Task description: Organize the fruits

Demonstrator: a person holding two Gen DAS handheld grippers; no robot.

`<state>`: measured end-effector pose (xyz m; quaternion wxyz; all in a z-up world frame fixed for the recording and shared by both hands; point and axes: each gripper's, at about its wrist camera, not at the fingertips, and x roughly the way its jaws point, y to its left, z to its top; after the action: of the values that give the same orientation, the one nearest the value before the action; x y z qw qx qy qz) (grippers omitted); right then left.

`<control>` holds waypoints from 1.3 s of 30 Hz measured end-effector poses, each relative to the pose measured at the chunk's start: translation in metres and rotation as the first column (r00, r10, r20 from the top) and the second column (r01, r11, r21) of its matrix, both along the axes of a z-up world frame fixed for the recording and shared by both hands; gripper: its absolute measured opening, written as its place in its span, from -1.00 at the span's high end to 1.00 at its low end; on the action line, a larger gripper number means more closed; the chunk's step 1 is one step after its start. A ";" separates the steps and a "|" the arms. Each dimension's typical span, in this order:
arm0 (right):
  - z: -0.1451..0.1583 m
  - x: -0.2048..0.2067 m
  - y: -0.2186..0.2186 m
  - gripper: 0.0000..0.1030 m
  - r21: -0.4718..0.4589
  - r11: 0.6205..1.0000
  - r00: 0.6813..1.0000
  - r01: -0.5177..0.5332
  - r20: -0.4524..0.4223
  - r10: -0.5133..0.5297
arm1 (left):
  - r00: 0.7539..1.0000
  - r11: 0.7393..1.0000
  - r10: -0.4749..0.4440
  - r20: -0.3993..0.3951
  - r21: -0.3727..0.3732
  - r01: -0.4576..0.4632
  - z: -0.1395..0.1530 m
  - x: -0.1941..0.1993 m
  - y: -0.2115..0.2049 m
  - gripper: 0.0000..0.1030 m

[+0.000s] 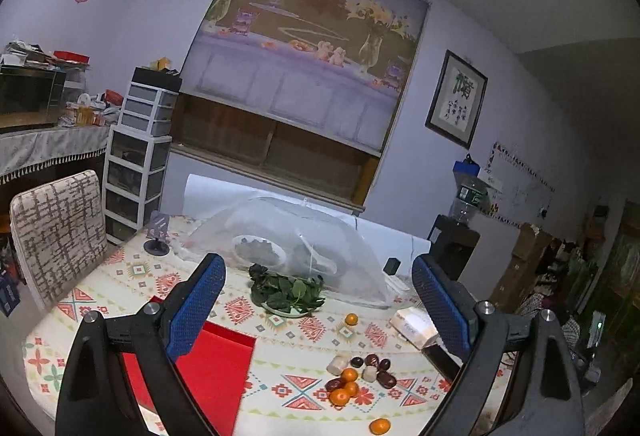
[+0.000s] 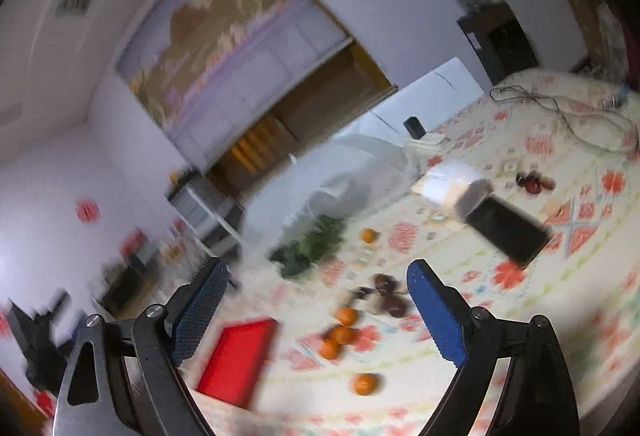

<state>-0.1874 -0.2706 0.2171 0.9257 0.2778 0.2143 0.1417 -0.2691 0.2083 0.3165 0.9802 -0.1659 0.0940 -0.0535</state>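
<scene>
A cluster of small oranges (image 1: pixel 345 386) and dark red dates (image 1: pixel 378 366) lies on the patterned tablecloth (image 1: pixel 120 276), with two pale pieces among them. One orange (image 1: pixel 351 319) lies apart further back and another (image 1: pixel 379 426) at the near edge. A red flat box (image 1: pixel 216 364) lies left of the cluster. My left gripper (image 1: pixel 318 306) is open and empty, held above the table. The right wrist view is blurred; it shows the oranges (image 2: pixel 340 334), the dates (image 2: pixel 386 294) and the red box (image 2: pixel 238 360). My right gripper (image 2: pixel 316 310) is open and empty above them.
A plate of green leaves (image 1: pixel 288 294) sits in front of a clear mesh food cover (image 1: pixel 304 240). A white tissue pack (image 1: pixel 412 324) and a black phone (image 2: pixel 508 232) lie to the right. More dates (image 2: pixel 534 182) and a cable (image 2: pixel 560 108) lie further right. A chair (image 1: pixel 56 232) stands at left.
</scene>
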 end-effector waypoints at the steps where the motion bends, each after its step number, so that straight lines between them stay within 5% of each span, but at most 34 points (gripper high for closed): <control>1: 0.012 -0.002 -0.010 -0.83 -0.096 0.991 0.996 0.089 0.024 -0.087 | 1.000 1.000 -0.009 0.012 -0.002 0.009 0.001 -0.001 -0.005 -0.83; 7: 0.080 -0.030 -0.094 -0.83 -0.247 0.872 0.907 0.422 0.132 -0.401 | 0.998 0.999 -0.030 0.059 0.028 0.028 0.016 -0.014 -0.022 -0.83; 10: 0.139 -0.062 -0.147 -0.83 -0.174 0.829 0.844 0.531 0.190 -0.501 | 0.991 0.998 0.048 0.122 0.031 -0.052 0.040 -0.029 -0.011 -0.83; 14: 0.208 -0.101 -0.170 -0.83 -0.189 0.762 0.782 0.620 0.239 -0.576 | 0.964 0.971 0.197 0.179 0.097 -0.217 0.083 -0.047 0.013 -0.83; 17: 0.248 -0.117 -0.162 -0.83 -0.286 0.704 0.760 0.650 0.243 -0.602 | 0.925 0.922 0.328 0.192 0.149 -0.357 0.117 -0.055 0.041 -0.85; 22: 0.296 -0.119 -0.134 -0.87 -0.471 0.652 0.795 0.594 0.224 -0.563 | 0.826 0.802 0.541 0.158 0.200 -0.563 0.166 -0.049 0.103 -0.87; 25: 0.312 -0.116 -0.122 -0.90 -0.516 0.631 0.806 0.579 0.247 -0.537 | 0.752 0.706 0.637 0.167 0.263 -0.657 0.179 -0.036 0.122 -0.87; 26: 0.312 -0.113 -0.116 -0.92 -0.521 0.638 0.817 0.566 0.253 -0.519 | 0.746 0.692 0.646 0.162 0.287 -0.662 0.176 -0.029 0.123 -0.88; 28: 0.298 -0.093 -0.105 -0.95 -0.532 0.673 0.853 0.514 0.233 -0.467 | 0.787 0.739 0.601 0.139 0.278 -0.613 0.161 -0.018 0.119 -0.88; 32: 0.215 -0.033 -0.072 -0.95 -0.593 0.731 0.934 0.337 0.116 -0.337 | 0.875 0.840 0.474 0.094 0.250 -0.482 0.109 0.006 0.093 -0.90; 35: 0.122 0.005 -0.041 -0.95 -0.604 0.778 0.978 0.173 0.009 -0.210 | 0.944 0.919 0.330 0.026 0.221 -0.328 0.048 0.034 0.061 -0.93; 39: -0.021 0.044 0.021 -0.95 -0.527 0.839 0.983 -0.138 -0.174 0.052 | 0.983 0.978 0.154 -0.102 0.158 -0.137 -0.037 0.068 0.019 -0.93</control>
<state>-0.1431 -0.2498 0.1959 0.9390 0.0068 0.3290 0.1001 -0.2015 0.2270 0.2792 0.9842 -0.1009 0.1412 0.0352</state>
